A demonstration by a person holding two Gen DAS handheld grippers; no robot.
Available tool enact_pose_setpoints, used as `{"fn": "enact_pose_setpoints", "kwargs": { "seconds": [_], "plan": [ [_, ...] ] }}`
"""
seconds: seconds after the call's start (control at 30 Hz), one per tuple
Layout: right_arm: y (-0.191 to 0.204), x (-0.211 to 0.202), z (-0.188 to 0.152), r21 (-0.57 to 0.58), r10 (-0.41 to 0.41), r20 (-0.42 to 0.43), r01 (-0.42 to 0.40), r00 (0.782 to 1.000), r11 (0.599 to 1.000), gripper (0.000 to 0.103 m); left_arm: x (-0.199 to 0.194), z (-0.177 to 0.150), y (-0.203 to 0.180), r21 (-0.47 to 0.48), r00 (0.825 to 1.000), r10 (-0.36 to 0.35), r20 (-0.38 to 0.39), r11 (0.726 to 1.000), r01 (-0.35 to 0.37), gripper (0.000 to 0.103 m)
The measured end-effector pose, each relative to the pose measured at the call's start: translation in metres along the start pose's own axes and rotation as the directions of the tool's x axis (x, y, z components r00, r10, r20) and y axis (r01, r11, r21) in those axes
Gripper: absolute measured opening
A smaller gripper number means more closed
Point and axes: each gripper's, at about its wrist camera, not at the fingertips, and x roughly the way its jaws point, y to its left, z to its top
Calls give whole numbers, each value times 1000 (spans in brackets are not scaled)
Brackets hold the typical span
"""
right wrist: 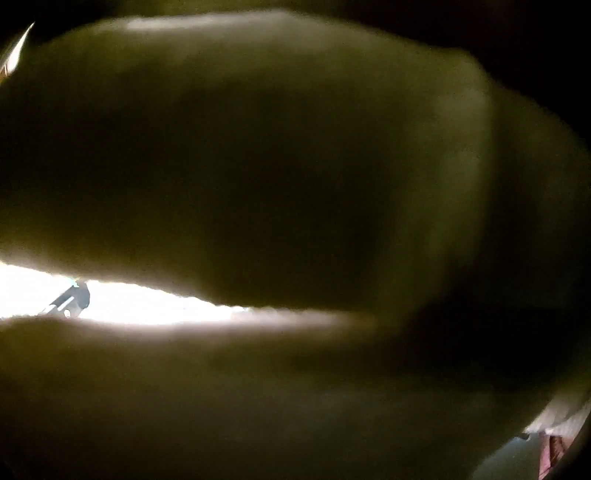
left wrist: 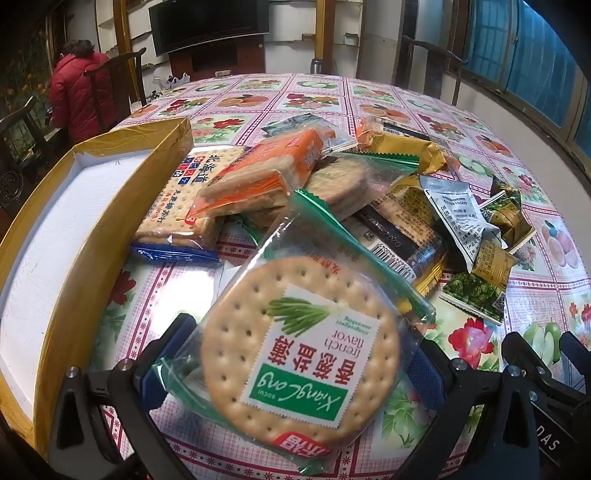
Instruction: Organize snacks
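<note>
Floral-cloth counter (left wrist: 369, 96), snack pile. Left gripper (left wrist: 291, 373) clamped on round cracker pack (left wrist: 299, 354); slick wrapper may slip short of gold box (left wrist: 59, 229). Right gripper: view blocked, cannot tell.

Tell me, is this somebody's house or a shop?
Most likely a home's dining or living room. The snacks lie on a table with a fruit-and-flower tablecloth, dark wooden chairs stand around it, and a television sits at the back wall.
</note>
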Motion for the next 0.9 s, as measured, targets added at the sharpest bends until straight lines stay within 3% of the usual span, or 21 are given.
{"fn": "enact_pose_setpoints", "kwargs": {
  "seconds": [0.9],
  "plan": [
    [0,1,2,0,1,-1,-1,1000,1000,103,0,0,0,0,1000,0,1,1000,0,103]
  ]
}}
